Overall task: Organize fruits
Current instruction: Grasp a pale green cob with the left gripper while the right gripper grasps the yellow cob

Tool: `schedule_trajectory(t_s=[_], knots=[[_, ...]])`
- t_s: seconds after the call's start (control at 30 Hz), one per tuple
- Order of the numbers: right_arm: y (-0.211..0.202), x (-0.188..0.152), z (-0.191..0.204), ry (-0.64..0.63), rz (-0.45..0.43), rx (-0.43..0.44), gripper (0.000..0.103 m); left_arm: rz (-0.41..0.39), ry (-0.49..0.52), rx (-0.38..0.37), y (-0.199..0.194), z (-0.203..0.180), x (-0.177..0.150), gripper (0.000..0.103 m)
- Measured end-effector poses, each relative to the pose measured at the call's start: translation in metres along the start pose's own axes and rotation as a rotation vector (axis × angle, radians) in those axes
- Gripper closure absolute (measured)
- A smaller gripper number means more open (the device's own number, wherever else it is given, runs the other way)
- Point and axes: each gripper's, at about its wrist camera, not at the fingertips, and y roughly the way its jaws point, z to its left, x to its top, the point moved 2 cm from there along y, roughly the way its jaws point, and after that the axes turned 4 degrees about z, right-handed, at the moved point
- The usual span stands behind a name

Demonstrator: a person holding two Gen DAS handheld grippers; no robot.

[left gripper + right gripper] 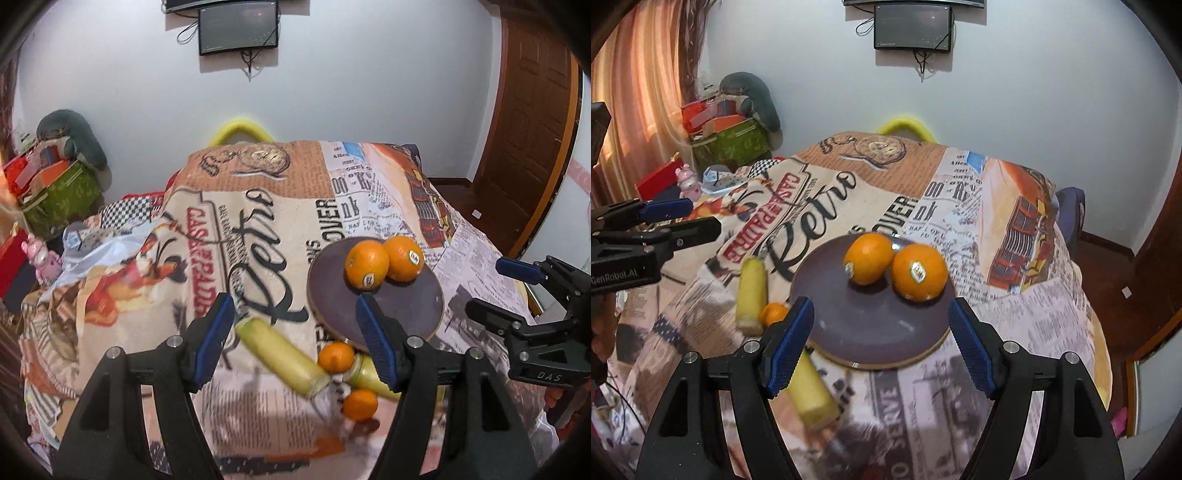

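Note:
Two oranges with stickers (868,257) (919,272) sit on a dark round plate (864,332); they also show in the left wrist view (367,264) (403,257) on the plate (399,306). Two pale yellow corn cobs (282,352) (369,376) and two small tangerines (335,356) (360,404) lie on the cloth beside the plate. In the right wrist view the cobs (751,291) (812,387) and one tangerine (774,313) lie left of the plate. My left gripper (295,339) is open and empty above the cobs. My right gripper (881,343) is open and empty over the plate's near edge.
The table wears a printed retro newspaper cloth (258,221). A yellow chair back (240,131) stands behind it. Boxes, a green bag (731,144) and a pink toy (687,181) crowd the left. A wooden door (532,110) is at the right.

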Motion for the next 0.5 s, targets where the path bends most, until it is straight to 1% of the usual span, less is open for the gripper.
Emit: schedule_trajectory(t_s=[0.1, 0.23, 0.5], knots=[[-0.001, -0.010, 0.006, -0.005, 0.015, 0.004, 0.031, 0.023, -0.014, 0.009, 0.000, 0.007, -0.013, 0.035], [0.005, -0.025, 0.012, 0.001, 0.052, 0.022, 0.031, 0.066, -0.025, 0.011, 0.009, 0.012, -0.031, 0.035], [0.029, -0.048, 0.018, 0.023, 0.138, 0.054, 0.031, 0.151, -0.030, 0.001, 0.042, 0.009, -0.059, 0.035]])
